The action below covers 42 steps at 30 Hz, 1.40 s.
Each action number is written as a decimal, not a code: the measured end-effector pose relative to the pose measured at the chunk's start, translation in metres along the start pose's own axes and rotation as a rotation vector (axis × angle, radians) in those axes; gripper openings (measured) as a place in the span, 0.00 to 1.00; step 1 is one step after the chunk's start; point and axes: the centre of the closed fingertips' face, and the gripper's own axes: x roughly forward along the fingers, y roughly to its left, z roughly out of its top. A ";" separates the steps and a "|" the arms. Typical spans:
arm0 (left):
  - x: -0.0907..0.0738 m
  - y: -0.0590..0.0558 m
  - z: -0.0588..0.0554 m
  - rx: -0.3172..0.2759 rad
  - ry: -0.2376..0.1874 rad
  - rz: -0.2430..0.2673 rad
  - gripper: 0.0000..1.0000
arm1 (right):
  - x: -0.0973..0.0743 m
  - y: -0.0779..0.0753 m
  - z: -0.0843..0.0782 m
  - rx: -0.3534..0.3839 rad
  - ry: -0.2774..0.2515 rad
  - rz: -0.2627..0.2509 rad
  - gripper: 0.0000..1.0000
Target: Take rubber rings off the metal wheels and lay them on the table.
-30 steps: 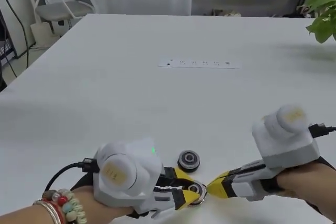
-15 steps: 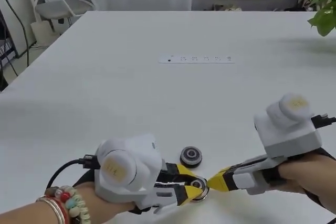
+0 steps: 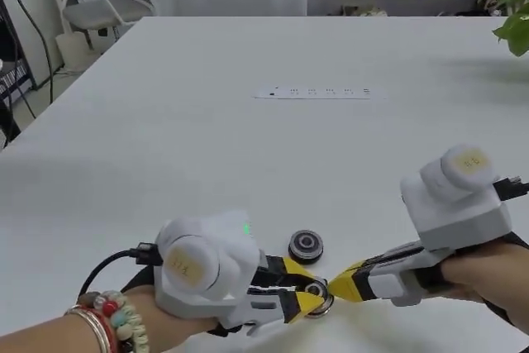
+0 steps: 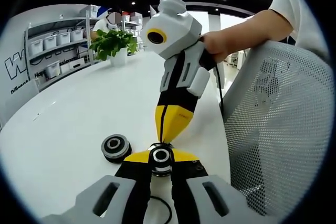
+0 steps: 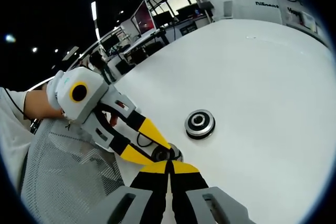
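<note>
Metal wheels, two by my count, and both look to have their dark rubber rings on. One wheel (image 3: pixel 306 245) lies flat on the white desk (image 3: pixel 248 146). The other wheel (image 5: pixel 167 154) is just on the near side of that lying wheel, pinched between the yellow tips of the left gripper (image 3: pixel 307 293). The right gripper (image 3: pixel 334 289) comes in from the near right of the lying wheel with its jaws pressed together and its point against the held wheel's rim. Whether it has caught any rubber I can't tell.

I'd say the first ring is being worked off. Next, that point has to hook the ring and peel it away while the left gripper holds firm, then lay it beside the lying wheel. Two grippers, and one power strip (image 3: pixel 312 93) well beyond the lying wheel.
</note>
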 end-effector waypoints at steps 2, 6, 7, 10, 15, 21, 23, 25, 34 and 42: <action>0.000 0.000 0.000 0.000 0.000 0.000 0.09 | 0.000 0.001 0.001 -0.007 0.000 0.000 0.00; 0.000 0.000 0.000 0.001 0.000 0.000 0.09 | 0.001 0.003 0.002 -0.012 -0.004 0.007 0.00; 0.000 0.000 0.000 0.001 0.000 0.000 0.09 | 0.001 0.004 0.003 -0.013 -0.007 0.013 0.00; 0.000 0.000 0.000 0.000 -0.001 0.001 0.09 | 0.002 0.017 0.012 -0.009 -0.053 0.073 0.00; 0.000 0.000 0.000 -0.002 -0.002 0.003 0.09 | 0.005 0.012 0.009 -0.037 -0.024 0.030 0.00; 0.000 0.001 0.000 -0.012 0.010 0.003 0.09 | 0.004 0.004 0.003 -0.034 -0.005 0.003 0.00; 0.001 0.001 0.001 -0.015 0.024 0.000 0.09 | 0.004 0.003 0.002 -0.036 0.000 -0.006 0.00; -0.001 0.000 0.000 -0.002 0.054 -0.025 0.09 | 0.004 0.003 0.002 -0.040 0.003 -0.009 0.00; -0.013 0.001 0.006 -0.035 0.090 -0.059 0.28 | 0.003 -0.002 0.002 -0.033 -0.001 -0.019 0.00; -0.031 0.009 0.028 -0.026 0.054 -0.034 0.42 | -0.001 -0.003 0.006 -0.018 -0.025 -0.021 0.00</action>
